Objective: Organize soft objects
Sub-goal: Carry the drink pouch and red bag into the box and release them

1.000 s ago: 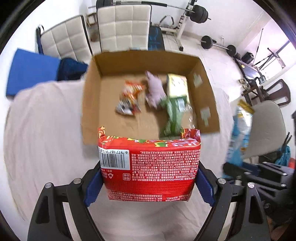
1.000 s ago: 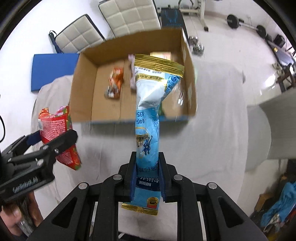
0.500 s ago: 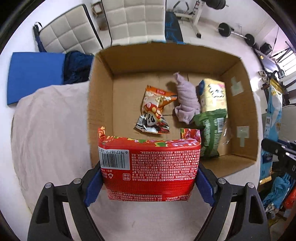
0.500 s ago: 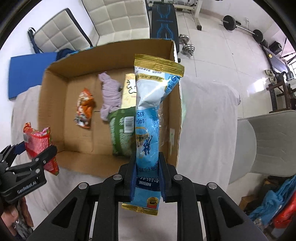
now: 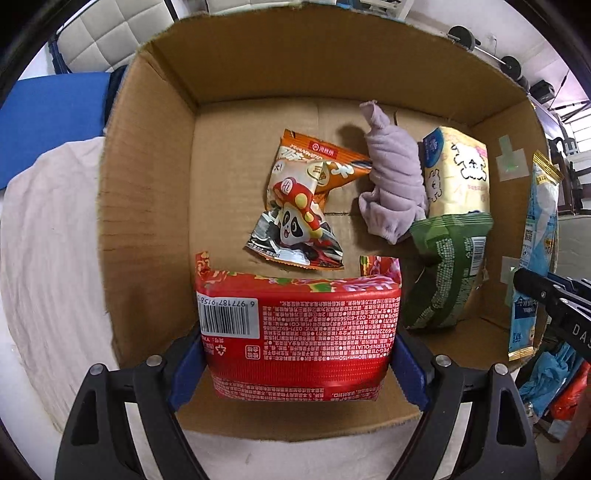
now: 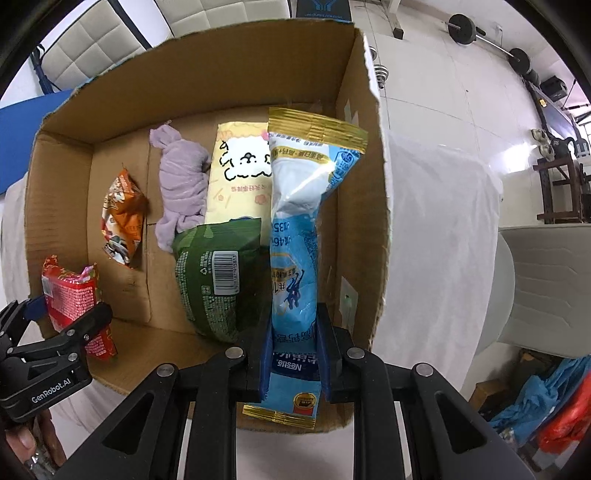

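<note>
An open cardboard box [image 5: 147,206] [image 6: 362,147] sits on a cloth-covered table. Inside lie an orange snack bag [image 5: 299,206] [image 6: 122,218], a rolled lilac cloth [image 5: 391,184] [image 6: 181,184], a yellow pack [image 5: 456,173] [image 6: 240,177] and a green bag [image 5: 443,273] [image 6: 214,273]. My left gripper [image 5: 299,354] is shut on a red packet [image 5: 299,332] [image 6: 70,295], held over the box's near left part. My right gripper [image 6: 293,350] is shut on a long blue Nestle pouch [image 6: 299,236] [image 5: 535,243], held upright over the box's right side.
A pale cloth [image 5: 48,240] [image 6: 436,229] covers the table around the box. A blue mat [image 5: 48,118] and white padded chairs [image 5: 110,33] stand beyond. Weights [image 6: 461,29] lie on the floor at the back right. A grey chair [image 6: 546,288] is at the right.
Both grippers have moved forward and down over the box with their packets. The box now fills both views. Nothing has been let go.
</note>
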The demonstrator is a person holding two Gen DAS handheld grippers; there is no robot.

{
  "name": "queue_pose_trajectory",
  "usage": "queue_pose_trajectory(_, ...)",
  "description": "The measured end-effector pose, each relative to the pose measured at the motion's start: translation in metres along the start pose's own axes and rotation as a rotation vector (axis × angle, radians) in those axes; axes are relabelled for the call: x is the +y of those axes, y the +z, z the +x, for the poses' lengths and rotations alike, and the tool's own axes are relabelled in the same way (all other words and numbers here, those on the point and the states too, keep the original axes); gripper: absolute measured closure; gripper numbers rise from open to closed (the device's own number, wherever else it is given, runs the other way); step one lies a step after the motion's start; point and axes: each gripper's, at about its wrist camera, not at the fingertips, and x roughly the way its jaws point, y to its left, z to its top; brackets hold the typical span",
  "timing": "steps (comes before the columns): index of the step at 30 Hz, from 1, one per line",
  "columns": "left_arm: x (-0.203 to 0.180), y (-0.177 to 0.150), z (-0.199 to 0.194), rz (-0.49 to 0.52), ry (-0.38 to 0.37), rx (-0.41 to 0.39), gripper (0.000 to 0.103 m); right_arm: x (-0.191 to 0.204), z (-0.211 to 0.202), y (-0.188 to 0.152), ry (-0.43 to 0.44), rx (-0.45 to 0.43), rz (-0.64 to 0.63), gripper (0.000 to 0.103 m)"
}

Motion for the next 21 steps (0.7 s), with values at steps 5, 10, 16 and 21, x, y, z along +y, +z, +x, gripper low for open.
queue_pose_trajectory(5, 0.003, 0.005, 0.014, -0.006, 0.021, 0.051, 0.015, 0.004, 0.011, 0.004, -0.033, 0.026, -0.011, 0.079)
queue_pose_trajectory(10, 0.009, 0.007, 0.024, -0.029, 0.011, 0.082, 0.015, 0.006, 0.012, 0.004, -0.043, 0.031, -0.016, 0.066)
queue_pose_trajectory(16, 0.012, 0.01, 0.028, -0.059, -0.006, 0.08, 0.015, 0.003, 0.003, 0.0, -0.036, 0.028, -0.013, 0.064)
queue_pose_trajectory(21, 0.017, 0.004, 0.032, -0.068, -0.007, 0.083, 0.006, 0.004, -0.001, -0.003, -0.019, 0.023, -0.014, 0.036)
